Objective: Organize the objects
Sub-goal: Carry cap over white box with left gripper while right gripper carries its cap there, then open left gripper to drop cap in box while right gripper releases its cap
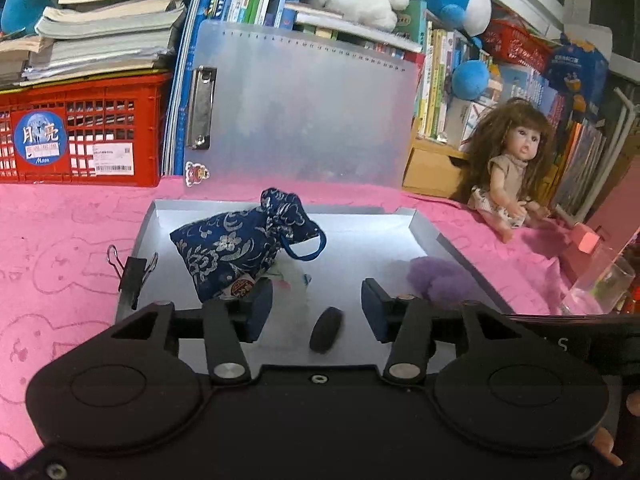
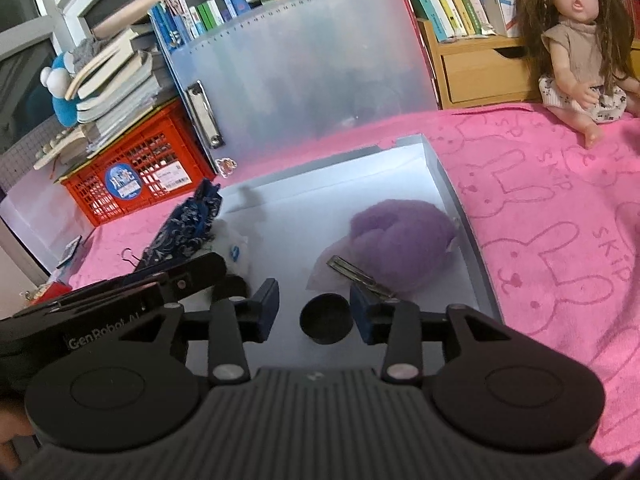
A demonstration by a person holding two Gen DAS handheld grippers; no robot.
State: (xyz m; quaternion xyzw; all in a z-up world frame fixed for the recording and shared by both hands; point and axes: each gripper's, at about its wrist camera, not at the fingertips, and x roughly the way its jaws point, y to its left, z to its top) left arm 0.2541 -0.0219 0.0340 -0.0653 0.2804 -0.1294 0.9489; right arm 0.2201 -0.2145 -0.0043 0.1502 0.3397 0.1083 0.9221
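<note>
A doll (image 2: 576, 48) is sitting far right, and a red crate (image 1: 80, 132) under stacked books (image 1: 104, 28) is standing far left, on the pink towel (image 2: 560, 240). The shallow white tray (image 2: 448, 184) is holding a blue brocade pouch (image 1: 240, 248), a purple fluffy ball (image 2: 404, 240) and a small black disc (image 2: 326, 318), perhaps a lid. Both the left gripper (image 1: 316, 312) and the right gripper (image 2: 314, 308) are tilting down over the near edge, jaws apart, with the disc lying loose between them.

Glossy brocade pouch (image 1: 244, 244), fuzzy purple wool ball (image 2: 404, 236), matt grey tray (image 2: 460, 200), pink terry cloth (image 2: 552, 240).
</note>
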